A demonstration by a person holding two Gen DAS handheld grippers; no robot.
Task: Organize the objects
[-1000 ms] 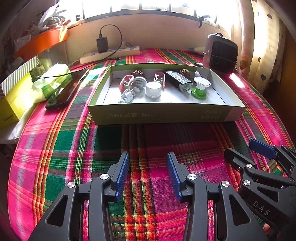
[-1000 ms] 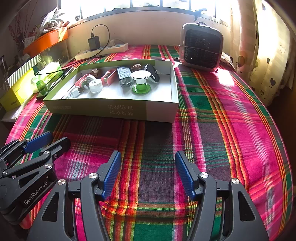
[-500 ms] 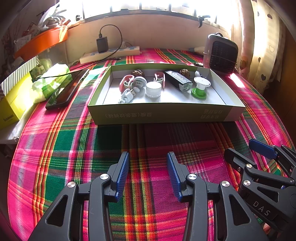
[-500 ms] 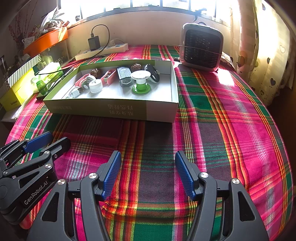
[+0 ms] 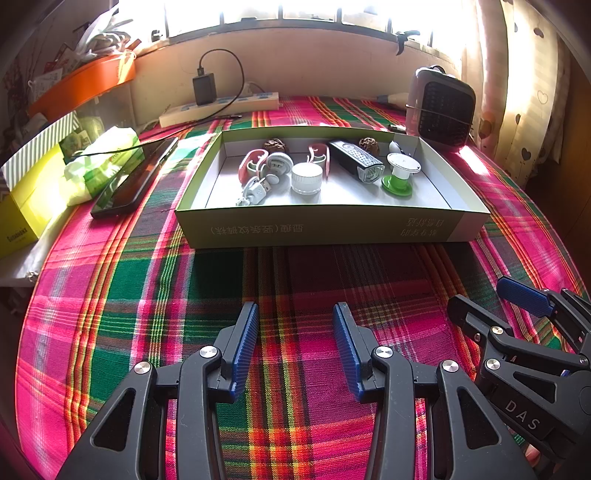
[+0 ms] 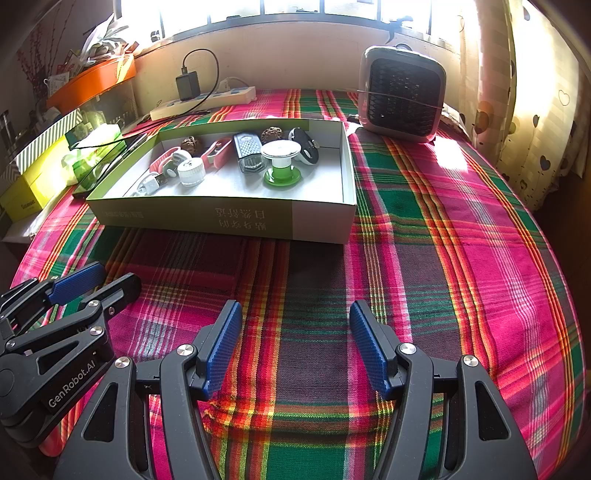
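both grippers parted, box [image 5: 325, 229] beyond

You are in a lived-in room of a home. The table [image 6: 461, 258] before you wears a bright plaid cloth, and heart-print curtains [image 6: 535, 122] hang at the sunny window [image 5: 295, 14]. A small fan heater [image 6: 402, 96] stands by the sill, a power strip [image 5: 221, 109] with a charger [image 5: 204, 88] lies along the wall, and a phone [image 5: 133, 181], a tissue pack [image 5: 99, 166] and stacked boxes [image 5: 29, 206] crowd the left edge.
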